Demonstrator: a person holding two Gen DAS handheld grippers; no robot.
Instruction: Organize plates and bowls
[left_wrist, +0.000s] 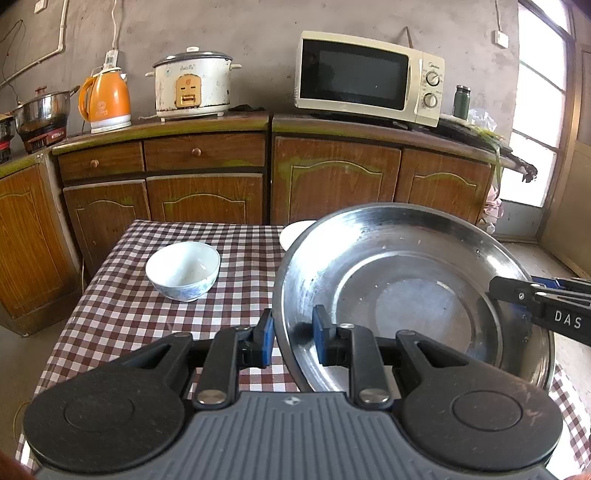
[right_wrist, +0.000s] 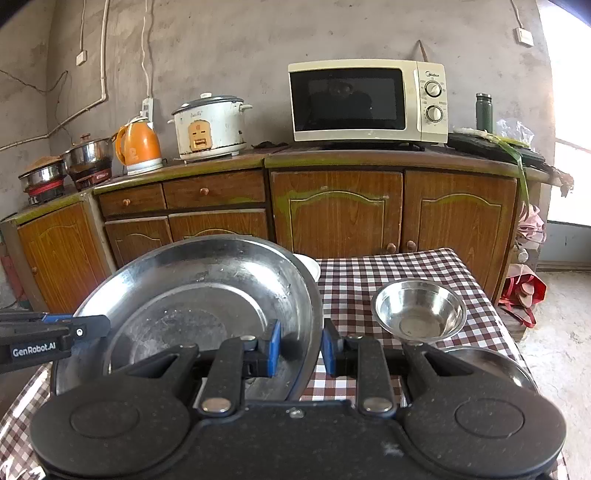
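Two grippers clamp the steel basin by opposite rims, left gripper and right gripper, holding it tilted above the checked table. Uneven hands could let it slip and strike the white bowl or the small steel bowl.

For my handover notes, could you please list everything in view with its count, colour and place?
basin: 1, steel, held over table by both rims
white bowl: 1, white-blue, table left
steel bowl: 1, steel, table right
plate: 1, steel, near right corner
white dish: 1, behind basin, mostly hidden
table: 1, brown-white check
microwave: 1, cream, counter
cooker: 1, white, counter
kettle: 1, orange, counter
flask: 1, green, beside microwave
pots: 2, steel, counter left
left gripper: black-blue, shut on basin rim
right gripper: same, opposite rim
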